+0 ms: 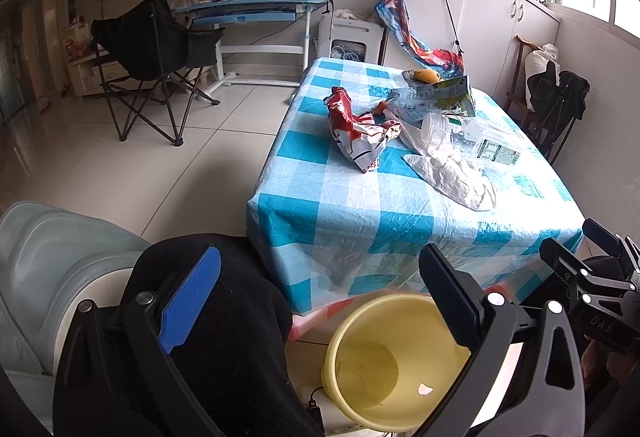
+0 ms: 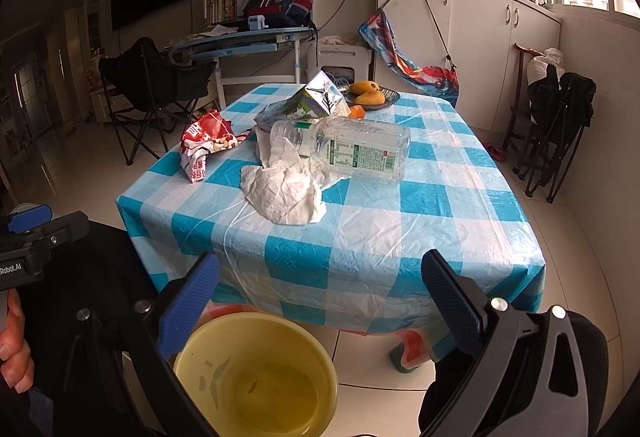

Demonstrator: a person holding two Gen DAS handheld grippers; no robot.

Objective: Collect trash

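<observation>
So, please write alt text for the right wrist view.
The open right gripper hovers above a yellow bin, facing a blue-checked table with crumpled tissue, a fallen plastic bottle, a red snack bag and a carton.

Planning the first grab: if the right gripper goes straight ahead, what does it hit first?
Probably the table edge, then the crumpled white paper; depth is unclear. The right gripper is open and empty.

Tablecloth: blue and white checks. Bucket: yellow. Snack bag: red and white. Crumpled paper: white. Carton: green, silver inside. Bottle: clear, green-labelled.
</observation>
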